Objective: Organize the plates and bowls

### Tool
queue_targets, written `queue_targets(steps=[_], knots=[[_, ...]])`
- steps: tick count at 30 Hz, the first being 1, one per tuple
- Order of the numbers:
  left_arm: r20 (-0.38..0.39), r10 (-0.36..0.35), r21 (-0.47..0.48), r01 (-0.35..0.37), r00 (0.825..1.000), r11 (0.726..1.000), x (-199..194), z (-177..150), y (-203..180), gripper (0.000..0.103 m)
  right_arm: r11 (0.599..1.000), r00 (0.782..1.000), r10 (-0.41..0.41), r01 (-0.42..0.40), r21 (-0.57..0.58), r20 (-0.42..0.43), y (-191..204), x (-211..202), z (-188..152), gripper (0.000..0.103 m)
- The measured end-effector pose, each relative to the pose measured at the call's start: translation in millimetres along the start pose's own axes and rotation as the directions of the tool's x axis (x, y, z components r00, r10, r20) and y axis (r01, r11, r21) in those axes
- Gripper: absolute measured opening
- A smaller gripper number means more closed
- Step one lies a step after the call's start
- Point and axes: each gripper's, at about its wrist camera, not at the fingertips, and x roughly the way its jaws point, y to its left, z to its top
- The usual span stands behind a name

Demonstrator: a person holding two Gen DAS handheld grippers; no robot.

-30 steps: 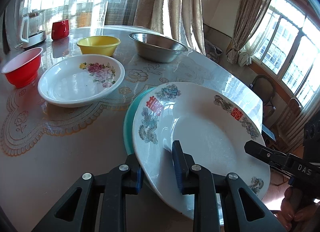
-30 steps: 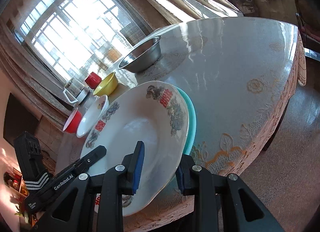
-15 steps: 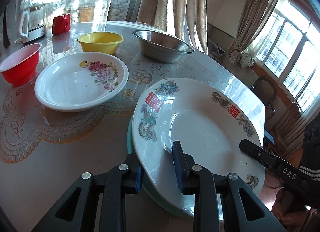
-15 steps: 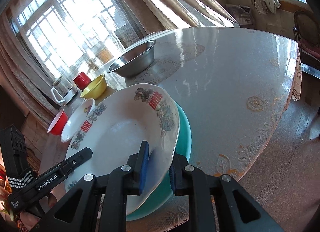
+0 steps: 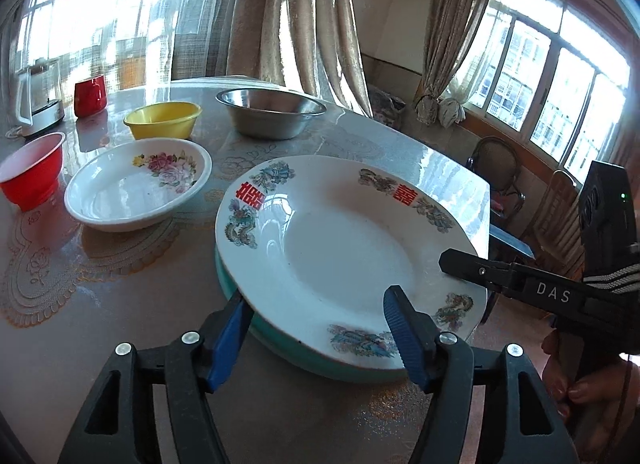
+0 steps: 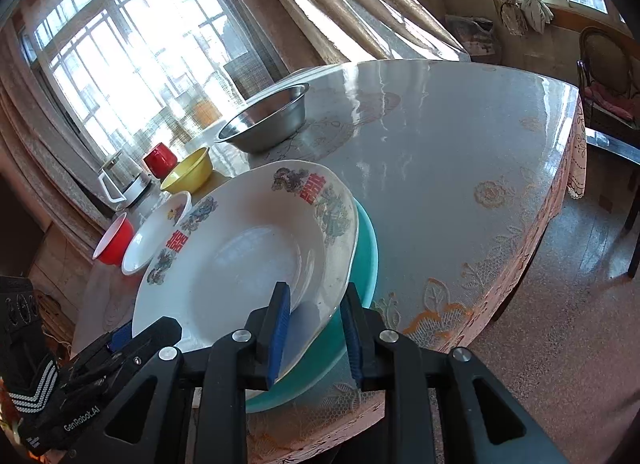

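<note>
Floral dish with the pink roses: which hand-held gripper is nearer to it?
Left. The left hand-held gripper, jaws just opened, straddles the near rim of the dragon plate, beside the floral dish. The right hand-held gripper is at that plate's far side.

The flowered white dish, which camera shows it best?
The left wrist view: the flowered dish lies there whole, with its pink roses and rim clear. In the right wrist view it is small and far off, partly hidden behind the big white plate.
</note>
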Motion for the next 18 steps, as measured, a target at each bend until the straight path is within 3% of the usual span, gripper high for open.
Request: queue_targets(steps=[2, 5, 7, 10, 13, 18], knots=[[0.016, 0.011, 0.006, -0.011, 1.0, 1.0, -6.1, 0.7, 3.0, 0.069, 1.0, 1.0, -0.003, 0.003, -0.002, 0.005, 0.6, -3.1, -1.3, 0.027], [0.084, 0.003, -0.014, -0.002, 0.997, 1.0, -25.5, 0.9, 11.8, 0.082, 1.0, 1.0, -0.02, 0.02, 0.001, 0.015, 0.2, -7.6, -2.6, 0.029], [0.111, 0.039, -0.041, -0.034, 0.993, 0.999, -34.5, 3.0, 20.3, 0.089, 1.0, 0.999, -0.024, 0.024, 0.01, 0.024, -1.1, -10.4, -3.1, 0.03], [0.101, 0.113, -0.1, -0.103, 0.988, 0.99, -38.8, 9.7, 37.3, 0.091, 0.998, 0.997, -0.055, 0.055, 0.005, 0.046, -0.6, -14.3, -2.1, 0.03], [0.077, 0.231, -0.163, -0.217, 0.97, 0.963, -38.2, 19.9, 59.3, 0.091, 0.997, 0.993, -0.079, 0.08, -0.003, 0.083, 2.7, -20.7, 0.1, 0.03], [0.052, 0.332, -0.284, -0.305, 0.942, 0.909, -33.2, 36.2, 104.5, 0.094, 0.994, 0.987, -0.105, 0.109, -0.026, 0.125, 12.2, -29.0, 5.6, 0.03]])
